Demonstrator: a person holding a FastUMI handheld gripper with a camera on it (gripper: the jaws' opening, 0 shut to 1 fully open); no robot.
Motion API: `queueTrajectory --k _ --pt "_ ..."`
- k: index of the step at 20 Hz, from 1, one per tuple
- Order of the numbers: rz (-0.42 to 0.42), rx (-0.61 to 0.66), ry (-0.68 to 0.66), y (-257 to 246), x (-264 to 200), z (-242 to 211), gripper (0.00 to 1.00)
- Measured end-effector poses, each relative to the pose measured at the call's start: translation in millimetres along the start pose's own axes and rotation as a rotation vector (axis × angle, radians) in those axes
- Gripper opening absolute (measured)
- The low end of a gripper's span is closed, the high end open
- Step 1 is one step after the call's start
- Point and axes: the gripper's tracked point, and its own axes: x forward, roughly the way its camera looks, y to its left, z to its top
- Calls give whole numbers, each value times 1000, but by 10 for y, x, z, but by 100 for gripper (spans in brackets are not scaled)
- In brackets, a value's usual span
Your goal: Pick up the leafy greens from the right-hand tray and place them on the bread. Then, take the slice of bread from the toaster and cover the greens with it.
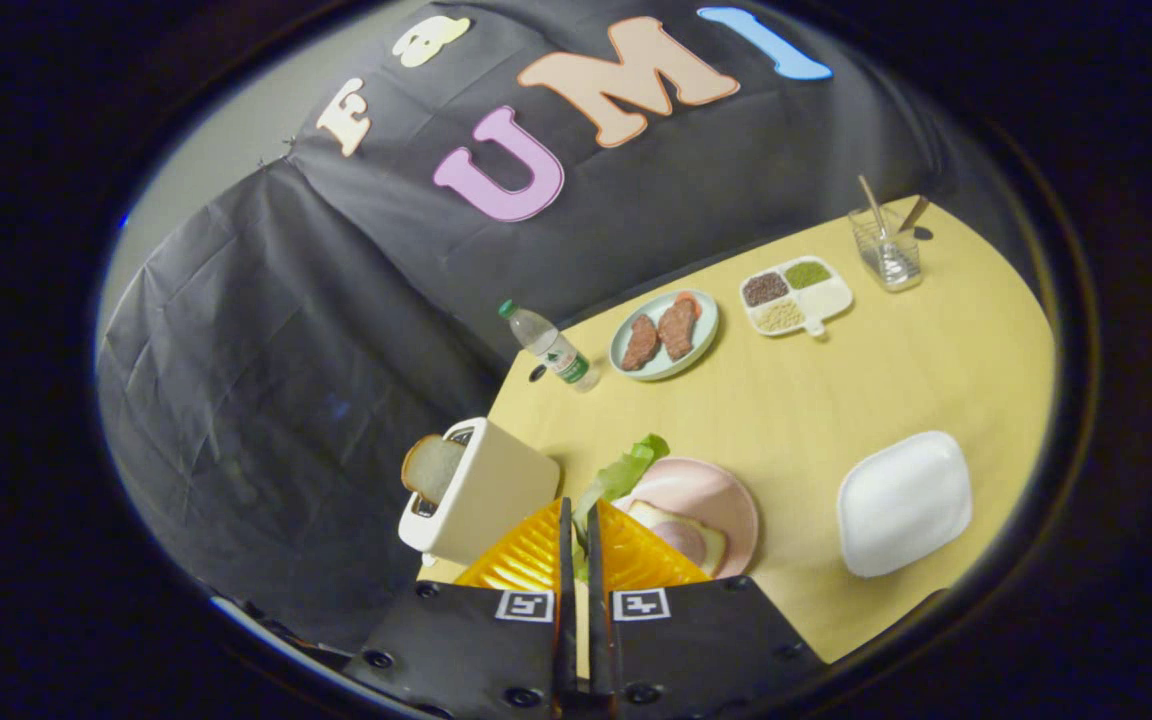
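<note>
My gripper [577, 515] is shut on the leafy greens [626, 470]; the green leaf sticks out ahead from between the two orange fingers [526, 555]. The greens hang over the near edge of a pink plate [711, 495], where a slice of bread with a pale topping [691, 535] lies just beyond the right finger. A white toaster [481, 490] stands just beyond the left finger, with a slice of bread [431, 467] sticking out of its slot. A white tray [904, 503] sits bare to the right of the pink plate.
Farther back on the yellow table [836, 390] are a water bottle [551, 345] lying on its side, a pale green plate with two meat pieces [663, 333], a divided dish of grains [796, 293] and a glass with utensils [886, 247].
</note>
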Motion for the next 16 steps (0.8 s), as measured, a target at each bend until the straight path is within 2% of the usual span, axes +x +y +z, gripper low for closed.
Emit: queueTrajectory --k 4,9,16 --pt "4 64 52 15 379 -359 7" --pt "-127 67 142 -370 627 -827 8" --pt "-280 5 169 -816 557 -917 11"
